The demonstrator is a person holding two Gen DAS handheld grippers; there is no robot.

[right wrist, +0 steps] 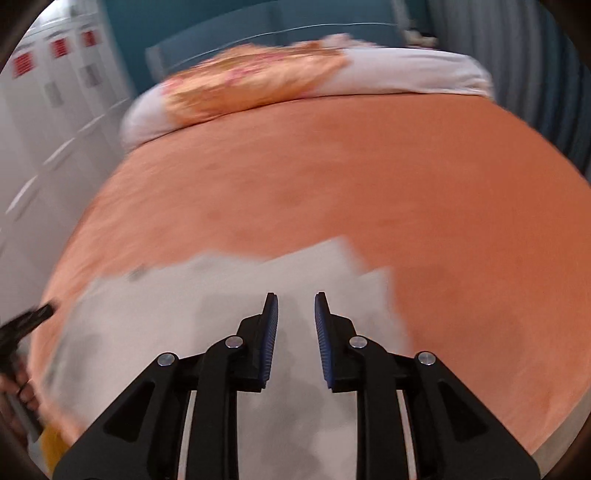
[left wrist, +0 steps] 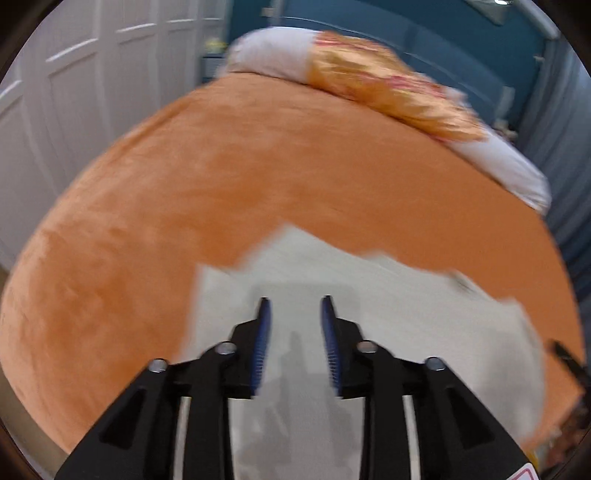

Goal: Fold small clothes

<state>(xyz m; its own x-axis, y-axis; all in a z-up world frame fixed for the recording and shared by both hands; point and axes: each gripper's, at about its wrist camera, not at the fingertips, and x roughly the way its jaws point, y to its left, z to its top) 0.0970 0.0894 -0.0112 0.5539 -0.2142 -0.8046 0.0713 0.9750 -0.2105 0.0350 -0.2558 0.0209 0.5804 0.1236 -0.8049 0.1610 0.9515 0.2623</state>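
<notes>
A small white garment [left wrist: 388, 306] lies flat on the near part of an orange bedspread [left wrist: 184, 206]. It also shows in the right wrist view [right wrist: 177, 314]. My left gripper [left wrist: 295, 306] is open and empty, hovering above the garment's left part. My right gripper [right wrist: 295, 302] is open and empty, hovering above the garment's right part. The left gripper's tip [right wrist: 37, 314] shows at the left edge of the right wrist view. Both views are blurred.
White pillows [left wrist: 498, 162] and a floral orange cushion [left wrist: 388, 85] lie at the head of the bed; they also show in the right wrist view [right wrist: 258, 77]. White wardrobe doors [left wrist: 74, 92] stand to the left. A blue wall [right wrist: 258, 22] is behind the bed.
</notes>
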